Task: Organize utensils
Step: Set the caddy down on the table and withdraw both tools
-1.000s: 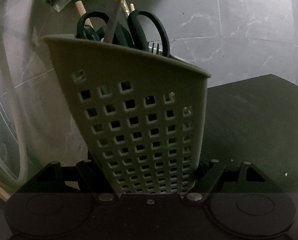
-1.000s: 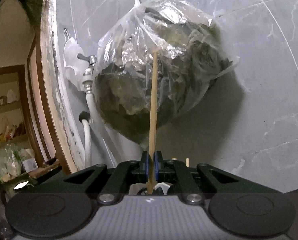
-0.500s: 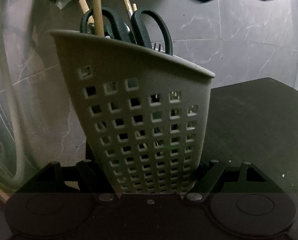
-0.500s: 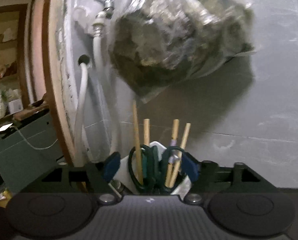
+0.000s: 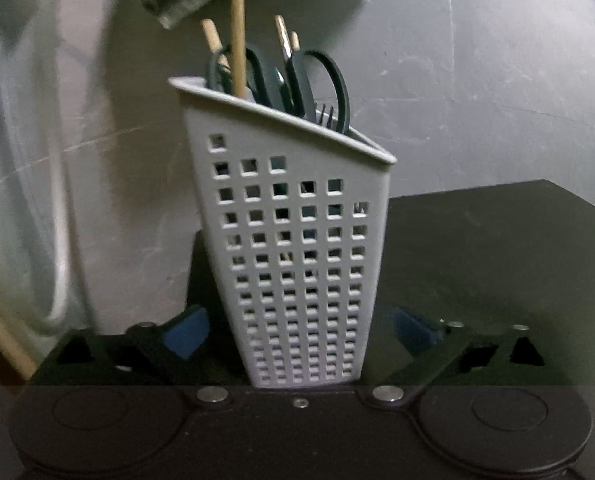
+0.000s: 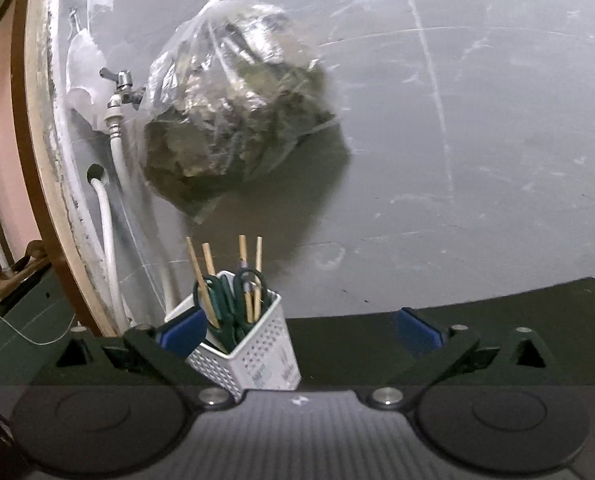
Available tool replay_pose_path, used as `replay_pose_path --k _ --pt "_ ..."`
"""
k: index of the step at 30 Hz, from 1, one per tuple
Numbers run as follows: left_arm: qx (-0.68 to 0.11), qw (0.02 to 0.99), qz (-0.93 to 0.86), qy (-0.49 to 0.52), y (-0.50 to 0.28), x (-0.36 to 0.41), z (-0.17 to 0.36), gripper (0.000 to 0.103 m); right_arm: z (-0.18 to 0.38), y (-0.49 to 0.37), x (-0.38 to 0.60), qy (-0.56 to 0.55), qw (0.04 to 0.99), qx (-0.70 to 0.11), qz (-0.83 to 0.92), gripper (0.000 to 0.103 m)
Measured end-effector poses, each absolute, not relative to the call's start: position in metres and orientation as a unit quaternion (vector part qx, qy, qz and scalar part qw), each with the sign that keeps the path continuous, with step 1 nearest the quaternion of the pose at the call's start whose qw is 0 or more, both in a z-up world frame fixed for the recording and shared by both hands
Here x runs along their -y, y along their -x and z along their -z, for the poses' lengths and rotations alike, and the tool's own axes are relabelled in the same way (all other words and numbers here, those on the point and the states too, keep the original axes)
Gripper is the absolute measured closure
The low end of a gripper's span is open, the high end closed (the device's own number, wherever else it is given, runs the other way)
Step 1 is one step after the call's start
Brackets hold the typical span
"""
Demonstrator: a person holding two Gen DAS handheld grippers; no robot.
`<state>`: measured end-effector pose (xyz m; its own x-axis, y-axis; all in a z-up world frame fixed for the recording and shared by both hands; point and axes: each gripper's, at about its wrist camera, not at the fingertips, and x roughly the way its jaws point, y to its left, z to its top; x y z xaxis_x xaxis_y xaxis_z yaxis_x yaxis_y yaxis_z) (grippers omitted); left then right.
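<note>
Dark table (image 6: 497, 312): holder (image 6: 257, 344) at left edge.

Grey marbled wall (image 6: 477, 140), dark table (image 5: 477, 260), dim light.

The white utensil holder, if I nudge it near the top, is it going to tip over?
Probably. The utensil holder narrows toward its base, and the scissors and chopsticks stand tall above the rim, so it likely sits top-heavy. Its perforated plastic walls suggest a light body.
</note>
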<state>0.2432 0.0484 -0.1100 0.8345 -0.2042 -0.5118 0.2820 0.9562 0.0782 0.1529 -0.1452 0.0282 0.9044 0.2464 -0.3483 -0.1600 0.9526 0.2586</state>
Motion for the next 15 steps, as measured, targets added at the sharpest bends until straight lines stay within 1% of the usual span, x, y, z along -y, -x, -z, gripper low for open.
replay_pose_path --k 7,15 --pt "-0.245 0.966 0.062 -0.052 -0.179 -0.041 0.086 0.001 -0.026 -0.111 0.177 -0.109 0.970 -0.186 -0.115 0.000" --pt "-0.249 0.968 -0.026 0.034 -0.070 -0.033 0.038 0.001 -0.016 -0.052 0.214 -0.103 0.964 -0.218 -0.117 0.000"
